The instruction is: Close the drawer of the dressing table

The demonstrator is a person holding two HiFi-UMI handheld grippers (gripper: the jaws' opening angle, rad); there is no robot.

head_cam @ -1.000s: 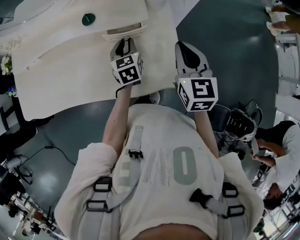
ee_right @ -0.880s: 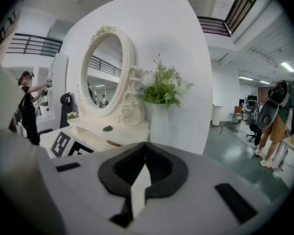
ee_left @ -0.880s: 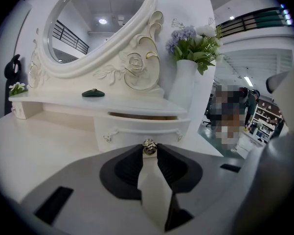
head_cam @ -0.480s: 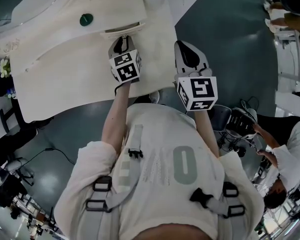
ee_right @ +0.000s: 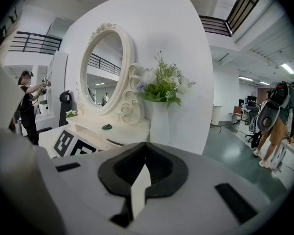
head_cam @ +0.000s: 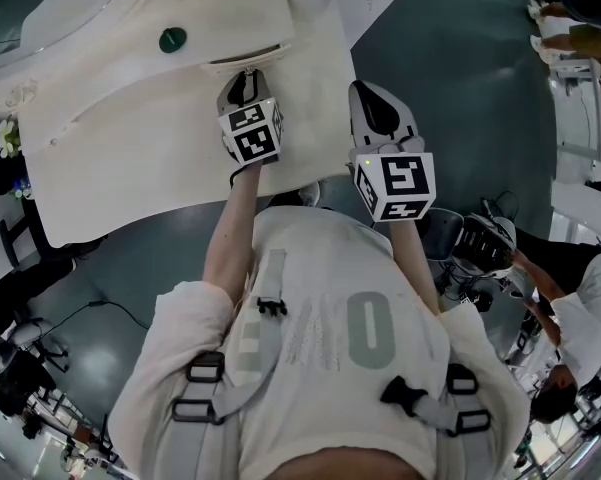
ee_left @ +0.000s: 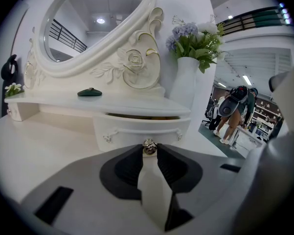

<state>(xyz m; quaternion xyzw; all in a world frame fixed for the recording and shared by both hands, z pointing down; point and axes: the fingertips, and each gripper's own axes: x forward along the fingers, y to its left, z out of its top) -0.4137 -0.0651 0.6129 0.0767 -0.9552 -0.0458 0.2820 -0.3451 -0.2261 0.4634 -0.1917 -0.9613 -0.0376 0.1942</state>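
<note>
The white dressing table (head_cam: 130, 138) carries a small curved drawer (head_cam: 248, 60) under its raised shelf. In the left gripper view a dark gap shows along the top of the drawer front (ee_left: 142, 130), so it stands slightly out. My left gripper (head_cam: 244, 86) is shut on the drawer's small metal knob (ee_left: 148, 147), which sits pinched between the jaw tips. My right gripper (head_cam: 378, 106) hovers over the table's right edge beside the left one. Its jaws (ee_right: 146, 164) are shut with nothing in them.
An oval mirror (ee_left: 93, 23) in a carved frame rises behind the shelf. A small green object (head_cam: 172, 39) lies on the shelf, and a white vase of flowers (ee_left: 188, 77) stands to the drawer's right. People and equipment (head_cam: 570, 308) occupy the floor to the right.
The left gripper edged very slightly toward the back of the table with the knob in its grip, then held still. The right gripper has not moved.
</note>
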